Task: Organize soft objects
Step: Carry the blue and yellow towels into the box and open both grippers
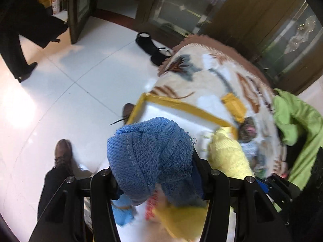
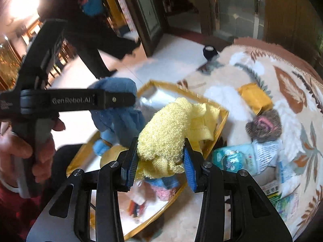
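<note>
My left gripper [image 1: 155, 173] is shut on a blue towel [image 1: 151, 155], bunched up and held above a white box with yellow-taped edges [image 1: 181, 105]. The same towel [image 2: 117, 109] and the left gripper show at the left of the right wrist view. My right gripper [image 2: 161, 161] is shut on a yellow towel [image 2: 163, 135], held over the box's yellow rim [image 2: 222, 121]. That yellow towel also shows in the left wrist view [image 1: 228, 153]. Inside the box lie blue, yellow and pink soft items [image 2: 163, 189].
The box stands on a table covered by a cream leaf-patterned blanket [image 2: 292, 92]. On it lie a yellow packet [image 2: 255, 95], a furry brown item [image 2: 264, 126], tissue packs [image 2: 238, 157] and a green cloth [image 1: 298, 121]. A person in black [image 2: 84, 26] walks on the white floor.
</note>
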Demonstrator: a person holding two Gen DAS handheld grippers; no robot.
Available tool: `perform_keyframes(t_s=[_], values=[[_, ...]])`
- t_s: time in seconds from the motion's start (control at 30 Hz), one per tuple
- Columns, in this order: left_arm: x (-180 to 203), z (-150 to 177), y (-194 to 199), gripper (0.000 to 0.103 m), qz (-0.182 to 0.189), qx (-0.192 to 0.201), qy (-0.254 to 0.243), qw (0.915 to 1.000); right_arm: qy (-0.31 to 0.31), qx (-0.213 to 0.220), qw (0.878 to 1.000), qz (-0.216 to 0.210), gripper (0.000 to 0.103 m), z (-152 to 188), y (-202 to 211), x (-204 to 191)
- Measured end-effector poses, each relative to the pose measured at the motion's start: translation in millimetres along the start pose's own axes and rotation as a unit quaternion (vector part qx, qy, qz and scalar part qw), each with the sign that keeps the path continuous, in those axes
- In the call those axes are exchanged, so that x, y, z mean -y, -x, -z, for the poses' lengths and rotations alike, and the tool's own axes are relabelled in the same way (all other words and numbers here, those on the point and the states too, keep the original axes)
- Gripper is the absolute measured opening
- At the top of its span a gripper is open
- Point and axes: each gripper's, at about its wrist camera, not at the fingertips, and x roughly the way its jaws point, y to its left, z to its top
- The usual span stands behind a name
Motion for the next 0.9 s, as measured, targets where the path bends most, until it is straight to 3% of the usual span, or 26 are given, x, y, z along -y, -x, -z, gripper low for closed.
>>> perform_keyframes(t_s=[0.17, 0.27, 0.4, 0.5, 0.67, 0.9], values=[[4, 1, -19, 0.058, 0.015, -0.025, -0.018, 0.9994, 0.006, -0.015, 1.000, 0.008, 0.041, 7, -21, 2], [14, 1, -23, 0.069, 0.012, -0.018, -0.038, 0.9991, 0.001, -0.018, 1.000, 0.013, 0.048, 7, -21, 1], [12, 0, -15, 0.079, 0.007, 0.003, -0.047, 0.9988, -0.036, -0.009, 0.999, -0.007, 0.048, 9, -6, 9], [8, -6, -1, 0.079, 0.005, 0.022, -0.040, 0.9990, -0.062, 0.014, 0.997, -0.044, 0.048, 9, 10, 12], [14, -9, 22, 0.079, 0.015, 0.033, -0.041, 0.9985, -0.103, 0.051, 0.991, -0.064, 0.048, 20, 47, 21], [54, -6, 55, 0.079, 0.057, 0.049, -0.059, 0.9954, -0.154, 0.099, 0.982, -0.050, 0.048, 77, 102, 56]])
